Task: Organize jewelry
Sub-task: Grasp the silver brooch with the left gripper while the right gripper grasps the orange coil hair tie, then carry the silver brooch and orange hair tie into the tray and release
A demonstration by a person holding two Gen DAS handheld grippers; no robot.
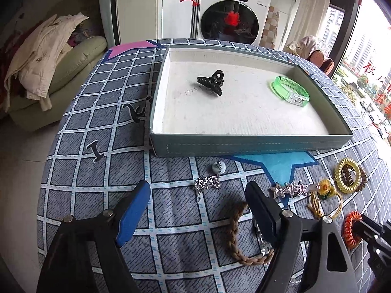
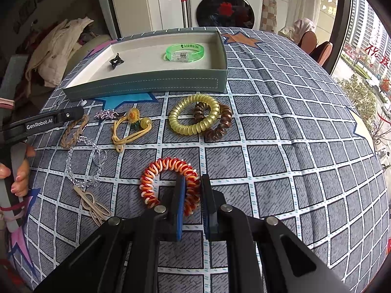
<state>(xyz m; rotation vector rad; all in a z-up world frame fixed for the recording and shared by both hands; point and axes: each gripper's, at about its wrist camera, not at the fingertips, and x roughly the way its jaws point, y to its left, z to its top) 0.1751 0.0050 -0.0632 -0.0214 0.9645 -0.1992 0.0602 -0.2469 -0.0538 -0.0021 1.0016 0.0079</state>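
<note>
The right gripper pinches the orange coil tie in its fingers on the desk. The left gripper stands wide, empty, before the tray.

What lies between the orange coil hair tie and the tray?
In the right wrist view, the yellow coil tie overlapping a brown coil tie lies between the orange coil hair tie and the tray.

A home is shown: a washing machine is seen at top centre, clothes are piled on a sofa at the left, and apartment blocks are seen through the right-hand window.
</note>
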